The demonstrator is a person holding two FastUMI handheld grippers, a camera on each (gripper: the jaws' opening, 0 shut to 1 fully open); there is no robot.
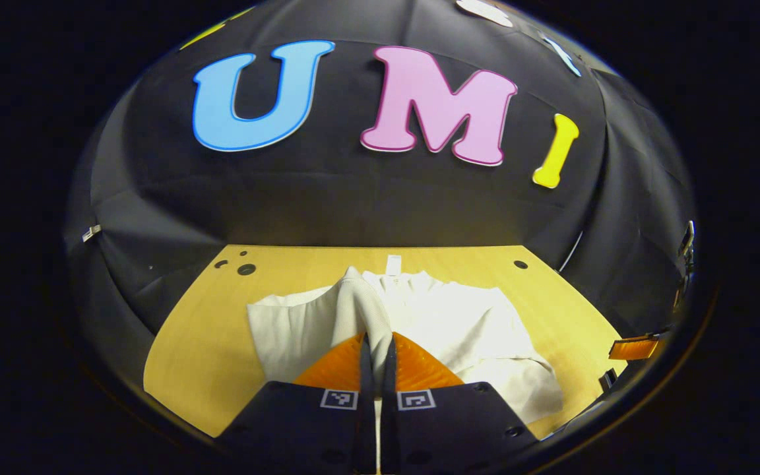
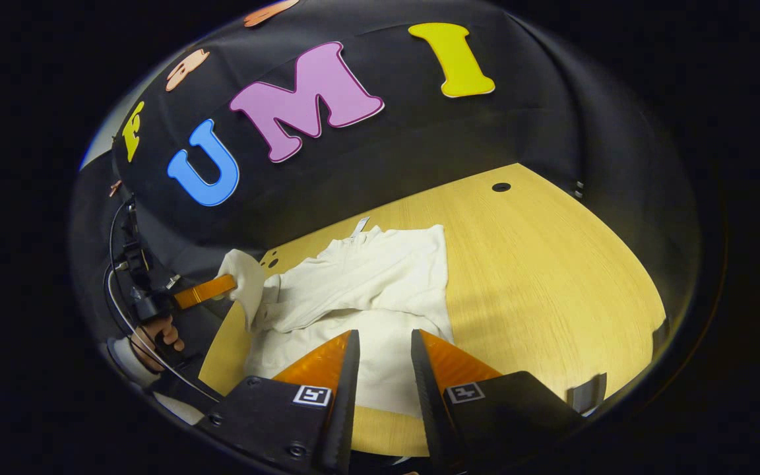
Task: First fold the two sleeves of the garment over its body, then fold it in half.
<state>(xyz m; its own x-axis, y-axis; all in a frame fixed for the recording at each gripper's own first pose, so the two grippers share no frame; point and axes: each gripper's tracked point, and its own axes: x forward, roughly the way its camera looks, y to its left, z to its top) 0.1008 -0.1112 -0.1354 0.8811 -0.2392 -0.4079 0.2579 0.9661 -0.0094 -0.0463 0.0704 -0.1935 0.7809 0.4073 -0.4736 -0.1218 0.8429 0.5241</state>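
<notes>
A white garment [image 1: 459,323] lies rumpled on the wooden table [image 1: 202,356]. My left gripper [image 1: 377,340] is shut on one of its sleeves [image 1: 353,303], which rises from the table as a raised ridge of cloth into the fingers. In the right gripper view the same garment [image 2: 367,277] spreads across the table [image 2: 551,264], and the left gripper [image 2: 205,290] holds the sleeve end [image 2: 241,277] up at the garment's left side. My right gripper [image 2: 384,333] stands open just above the garment's near edge, with nothing between its fingers.
Round holes [image 1: 246,268] mark the table's far corners. A person's hand [image 2: 156,340] and cables show behind the left gripper. The booth's black cloth wall closes the far side. Bare wood lies to the right of the garment [image 2: 584,297].
</notes>
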